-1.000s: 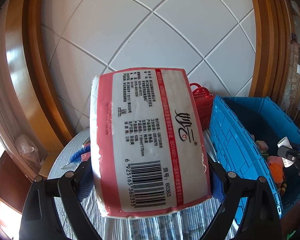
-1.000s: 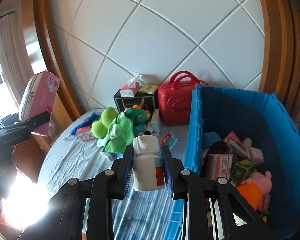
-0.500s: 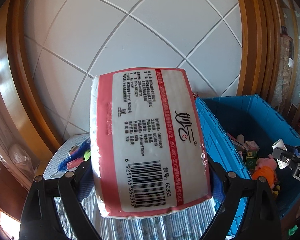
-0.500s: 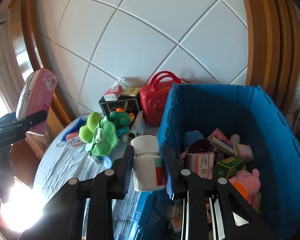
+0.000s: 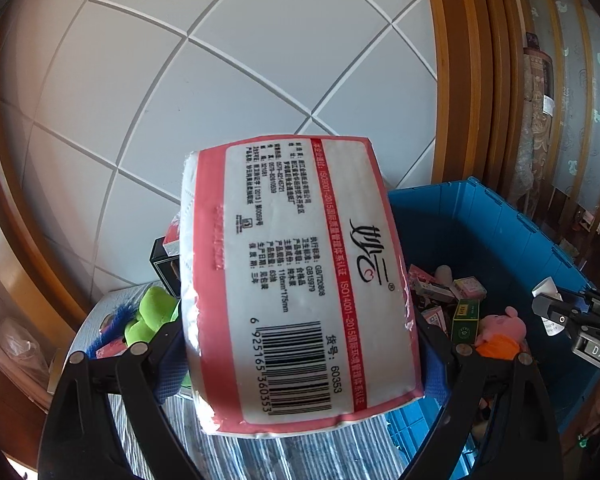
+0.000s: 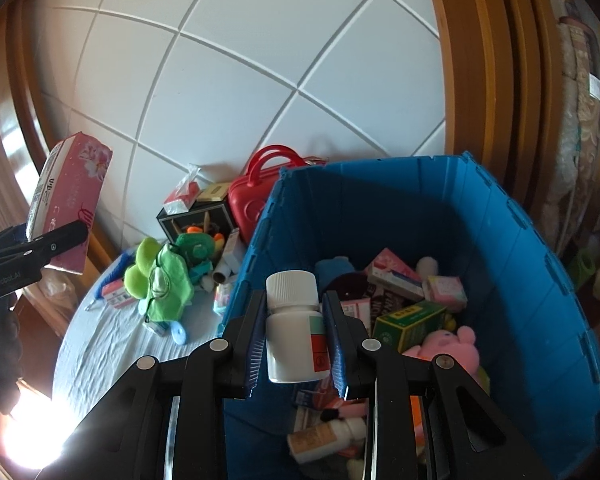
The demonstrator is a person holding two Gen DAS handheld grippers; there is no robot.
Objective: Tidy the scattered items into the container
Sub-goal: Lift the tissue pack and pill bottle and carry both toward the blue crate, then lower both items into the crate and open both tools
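Observation:
My left gripper (image 5: 296,356) is shut on a pink and white tissue pack (image 5: 296,280), held in the air left of the blue crate (image 5: 480,224). The pack also shows at the far left of the right wrist view (image 6: 68,204). My right gripper (image 6: 294,344) is shut on a white pill bottle (image 6: 294,328) and holds it above the blue crate (image 6: 540,280), over its near left part. The crate holds several boxes, a pink pig plush (image 6: 448,348) and a green box (image 6: 412,320).
On the striped tablecloth (image 6: 100,344) left of the crate lie a green frog plush (image 6: 160,276), a red case (image 6: 256,196), a black box with a tissue packet (image 6: 192,208) and small packets. A tiled wall and wooden frame stand behind.
Both grippers have moved right toward the crate. The pill bottle went from beside the crate's left wall to over its inside. The tissue pack now overlaps the crate's left edge.

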